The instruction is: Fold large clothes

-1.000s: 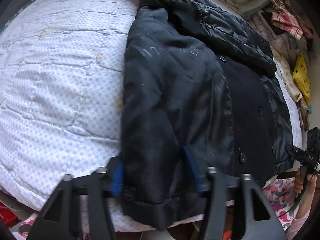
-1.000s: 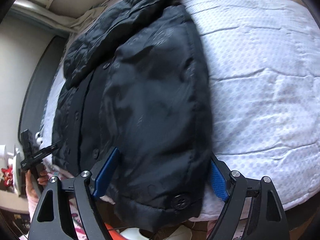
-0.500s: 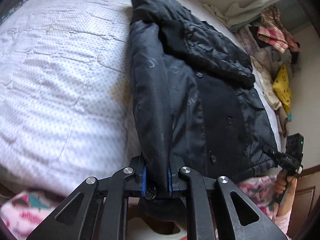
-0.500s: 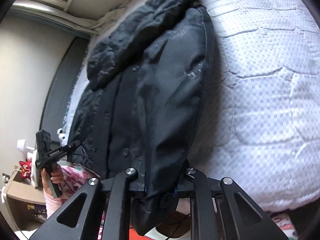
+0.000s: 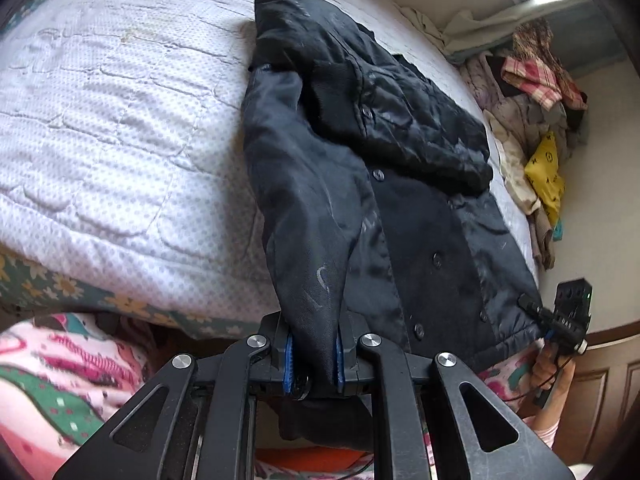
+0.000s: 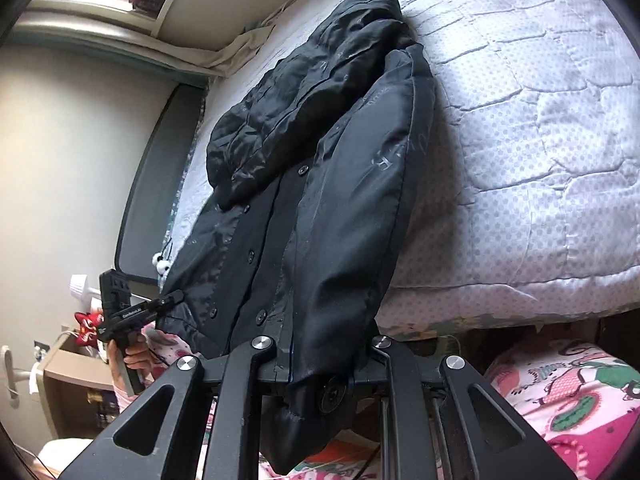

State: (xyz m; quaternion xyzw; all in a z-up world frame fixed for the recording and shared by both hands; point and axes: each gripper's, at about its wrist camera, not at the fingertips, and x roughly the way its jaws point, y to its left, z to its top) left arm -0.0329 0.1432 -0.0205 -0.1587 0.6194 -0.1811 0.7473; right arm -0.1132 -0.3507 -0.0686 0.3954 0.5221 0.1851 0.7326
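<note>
The big black padded coat (image 5: 400, 184) lies on the bed with the white dotted quilt (image 5: 100, 128), in the middle of both pictures, its bottom end hanging off the near edge. The left tongs (image 5: 313, 362) are clamped on one bottom corner of the coat, low in the left wrist view. The right tongs (image 6: 320, 376) are clamped on the other bottom corner, low in the right wrist view. Both have just been closing, and the cloth sits squeezed between the blue pads (image 5: 289, 360).

The step looks like lifting the bottom end to fold it up over the top. To do it well, I think both hands should go up together and stay level – so the coat does not twist. The cloth is thick and slippery-looking, so the grip should stay tight.

A pile of mixed clothes (image 5: 536, 112) sits at the upper right of the left view. A pale wall (image 6: 80, 140) fills the left of the right view.
</note>
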